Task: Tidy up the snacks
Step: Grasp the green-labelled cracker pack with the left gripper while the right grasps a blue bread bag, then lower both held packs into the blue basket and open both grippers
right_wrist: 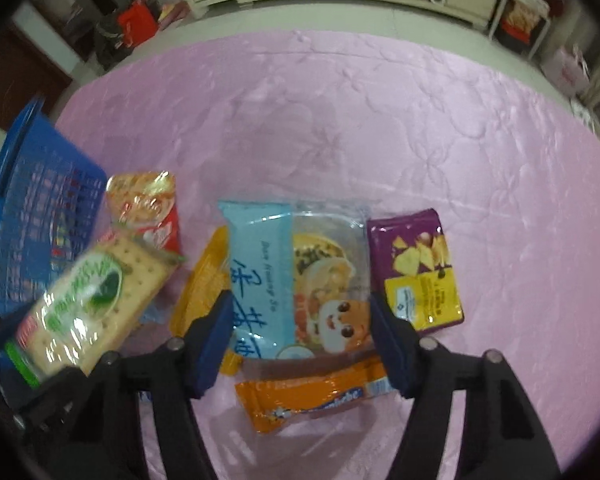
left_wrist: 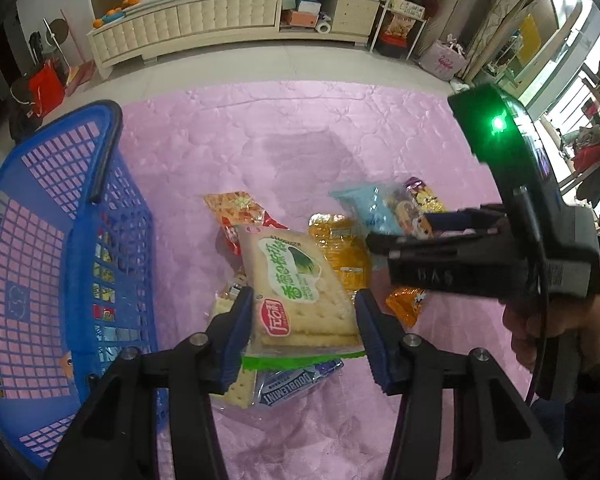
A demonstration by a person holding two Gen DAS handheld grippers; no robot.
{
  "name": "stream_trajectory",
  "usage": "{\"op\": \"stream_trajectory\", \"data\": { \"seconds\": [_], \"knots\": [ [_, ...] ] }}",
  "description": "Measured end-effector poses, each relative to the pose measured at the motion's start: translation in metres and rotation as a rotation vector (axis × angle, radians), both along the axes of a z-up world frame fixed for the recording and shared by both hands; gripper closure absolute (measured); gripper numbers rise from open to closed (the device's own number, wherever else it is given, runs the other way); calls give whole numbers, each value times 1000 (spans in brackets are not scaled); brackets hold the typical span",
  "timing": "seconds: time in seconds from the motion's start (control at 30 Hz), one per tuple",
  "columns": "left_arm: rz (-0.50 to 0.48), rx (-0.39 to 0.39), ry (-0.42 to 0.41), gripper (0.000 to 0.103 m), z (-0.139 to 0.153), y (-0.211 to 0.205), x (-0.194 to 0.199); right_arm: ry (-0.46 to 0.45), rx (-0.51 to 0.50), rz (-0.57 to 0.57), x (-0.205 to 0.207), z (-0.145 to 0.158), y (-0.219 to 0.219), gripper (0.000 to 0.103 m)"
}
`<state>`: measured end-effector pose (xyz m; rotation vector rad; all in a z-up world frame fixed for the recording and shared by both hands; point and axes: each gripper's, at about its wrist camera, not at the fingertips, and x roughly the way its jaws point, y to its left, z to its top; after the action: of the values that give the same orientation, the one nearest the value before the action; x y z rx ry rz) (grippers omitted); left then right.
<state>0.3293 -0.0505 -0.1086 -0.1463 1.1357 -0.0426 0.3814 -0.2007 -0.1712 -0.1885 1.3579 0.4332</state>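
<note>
**Mia:** What did the left camera show?

**Dad:** The left gripper (left_wrist: 304, 326) pinched the cracker pack (left_wrist: 300, 292), lifted beside the blue basket (left_wrist: 40, 280). Best to swing it over the rim first.

**Mia:** And the right camera?

**Dad:** The right gripper (right_wrist: 302, 338) was spread around the blue cake pack (right_wrist: 292, 276). It should squeeze gently.

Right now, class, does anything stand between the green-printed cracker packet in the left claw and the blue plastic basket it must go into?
Nothing visible does. The left claw holds the green-printed cracker packet above the snack pile, and the blue plastic basket stands open-topped just to its left, with only pink cloth between.
</note>
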Motion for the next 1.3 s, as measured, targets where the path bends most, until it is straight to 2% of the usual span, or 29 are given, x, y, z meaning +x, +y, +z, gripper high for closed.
{"op": "stream_trajectory", "data": {
  "seconds": [0.2, 0.4, 0.57, 0.8, 1.1, 1.3],
  "knots": [
    [4, -26, -22, 55, 15, 3, -17, -27, 27, -36, -20, 27, -11, 33],
    [5, -44, -95, 55, 50, 3, -45, -81, 38, -54, -52, 67, -29, 33],
    [-14, -50, -156, 55, 82, 2, -67, -113, 60, -76, -74, 99, -29, 33],
    [-13, -42, -223, 55, 113, 24, -92, -174, 101, -51, -99, 141, -7, 33],
    [59, -29, -252, 55, 136, 84, -109, -190, 140, 30, -112, 151, 53, 33],
    [125, -38, -223, 55, 125, 128, -117, -170, 147, 75, -114, 146, 93, 33]
  ]
}}
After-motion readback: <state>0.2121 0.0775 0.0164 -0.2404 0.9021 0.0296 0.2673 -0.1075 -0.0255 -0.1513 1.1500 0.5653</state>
